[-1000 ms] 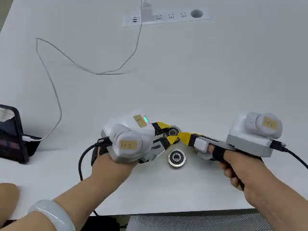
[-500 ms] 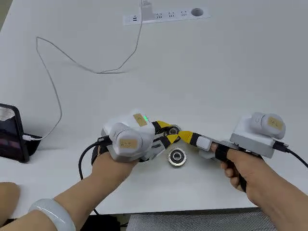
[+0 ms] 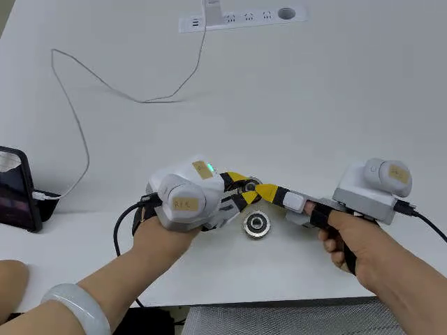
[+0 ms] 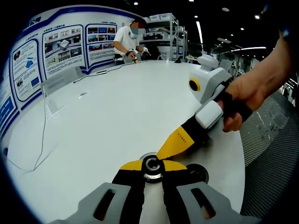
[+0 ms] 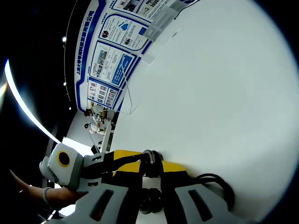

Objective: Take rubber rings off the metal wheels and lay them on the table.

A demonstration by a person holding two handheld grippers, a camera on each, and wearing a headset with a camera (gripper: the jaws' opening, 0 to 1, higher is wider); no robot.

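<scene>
A small metal wheel (image 3: pixel 248 186) with a dark rubber ring hangs just above the white table (image 3: pixel 314 105), pinched from both sides. My left gripper (image 3: pixel 242 192) is shut on it; its yellow tips clamp the wheel (image 4: pixel 152 166) in the left gripper view. My right gripper (image 3: pixel 260 190) reaches in from the right and its yellow tips close on the ring at the wheel's rim (image 5: pixel 152 163). A second wheel (image 3: pixel 256 225) lies flat on the table just below both grippers, also seen as a dark wheel (image 4: pixel 198 173) and at the bottom edge as a wheel (image 5: pixel 149 203).
A white power strip (image 3: pixel 241 17) sits at the far edge, with a thin white cable (image 3: pixel 84 136) running to a black phone (image 3: pixel 15 188) at the left edge. A black cable (image 3: pixel 124 222) trails from the left gripper. A person (image 4: pixel 128 39) stands far off.
The right gripper has slid a little left and up, so its tips now sit tight against the held wheel. The left gripper and the lying wheel have hardly moved.
</scene>
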